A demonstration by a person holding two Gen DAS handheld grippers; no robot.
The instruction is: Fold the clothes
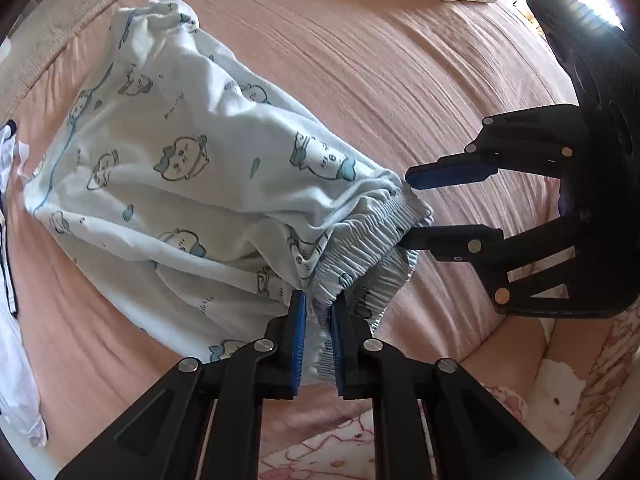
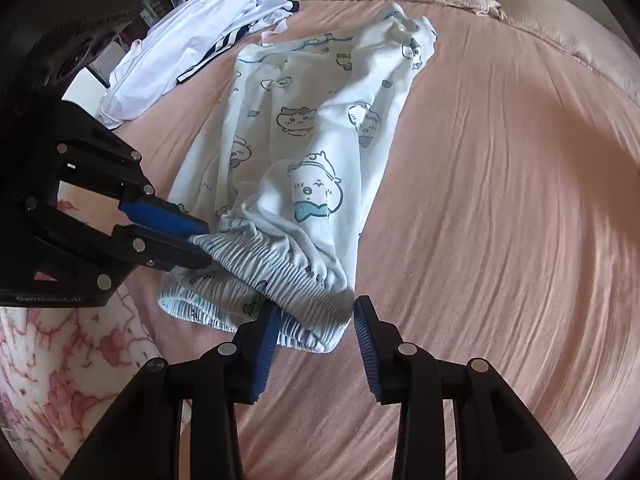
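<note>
Grasping the waistband is the step in hand: the printed pyjama trousers (image 2: 320, 140) lie crumpled along the pink bedspread (image 2: 500, 200). A white garment (image 2: 188, 48) lies on the far left, clear of the work. The left gripper (image 1: 318, 334) is pinched tight on the elastic waistband (image 1: 352, 248). The right gripper (image 2: 316, 320) stands part open, straddling the waistband's other corner, pads apparently not yet pressing. Next it likely must close, then both lift and spread the trousers flat.

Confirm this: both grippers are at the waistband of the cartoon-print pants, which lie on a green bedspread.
Wrong only on colour: the bedspread is pink, as the right wrist view shows. Both the left gripper and right gripper are at the waistband of the cartoon-print pants.
</note>
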